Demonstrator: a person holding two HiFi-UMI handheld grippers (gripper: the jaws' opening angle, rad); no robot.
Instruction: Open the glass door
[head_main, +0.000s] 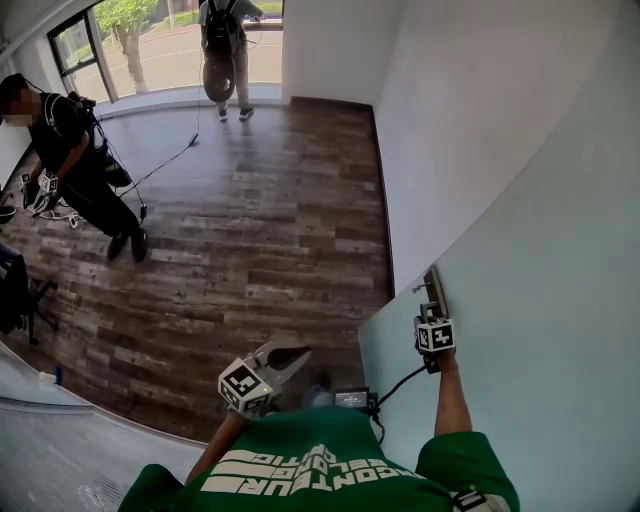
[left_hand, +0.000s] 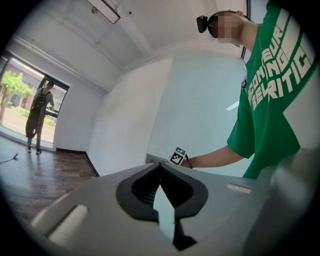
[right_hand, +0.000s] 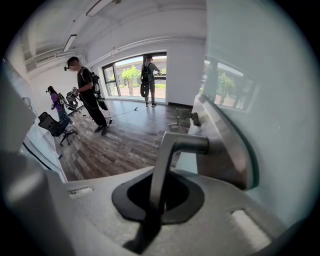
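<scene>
The frosted glass door (head_main: 530, 300) stands at the right, its edge swung a little off the white wall. Its metal lever handle (head_main: 434, 292) sits on a steel plate (right_hand: 222, 145) near that edge. My right gripper (head_main: 434, 312) is shut on the handle (right_hand: 172, 150), and the lever runs down between the black pads. My left gripper (head_main: 297, 353) hangs in the air left of the door, over the wooden floor. Its jaws meet at the tips with nothing in them. In the left gripper view it (left_hand: 160, 167) points level toward the door and the right arm.
A white wall (head_main: 450, 110) runs back beside the door. Two people stand on the wood floor (head_main: 270, 230), one at the left (head_main: 75, 165) and one by the far window (head_main: 222, 55). An office chair (right_hand: 52, 125) and a third person (right_hand: 52, 100) are at the left.
</scene>
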